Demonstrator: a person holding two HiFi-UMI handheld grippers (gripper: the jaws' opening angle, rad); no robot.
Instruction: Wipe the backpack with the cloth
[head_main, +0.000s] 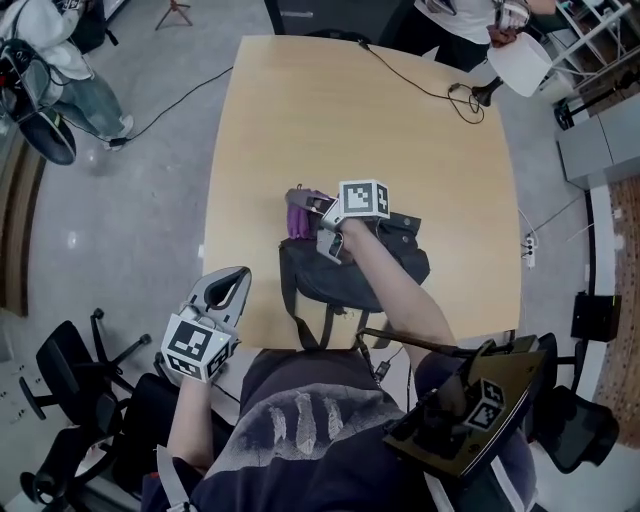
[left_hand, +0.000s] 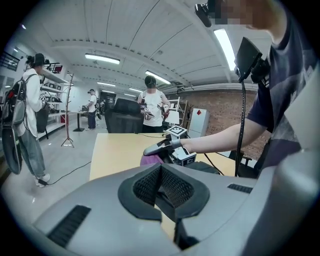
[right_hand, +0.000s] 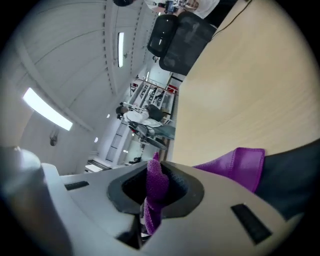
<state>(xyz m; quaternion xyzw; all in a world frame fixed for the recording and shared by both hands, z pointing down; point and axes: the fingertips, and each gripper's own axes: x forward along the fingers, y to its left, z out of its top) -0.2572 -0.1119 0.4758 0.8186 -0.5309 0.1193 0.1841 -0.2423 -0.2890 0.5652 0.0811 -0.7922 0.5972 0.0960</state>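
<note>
Pinching a bunched fold of the soft, limp cloth (right_hand: 240, 165), right gripper (head_main: 308, 205) holds it against the probably floppy, shift-prone backpack (head_main: 345, 272); left gripper (head_main: 228, 290) pressed together, empty, apart from it.

Light wooden table (head_main: 300, 120); dark backpack (head_main: 310, 275) near edge, black cable (head_main: 410, 82) far end.

No txt, brand or nos. legible anywhere, right marker cube (head_main: 363, 198) on my right gripper (head_main: 305, 206) has only b/w square patterns, no letters, same w/ left marker cube (head_main: 197, 350) on my left gripper (head_main: 242, 274), my shirt (head_main: 300, 455) print just pale streaks, no words
</note>
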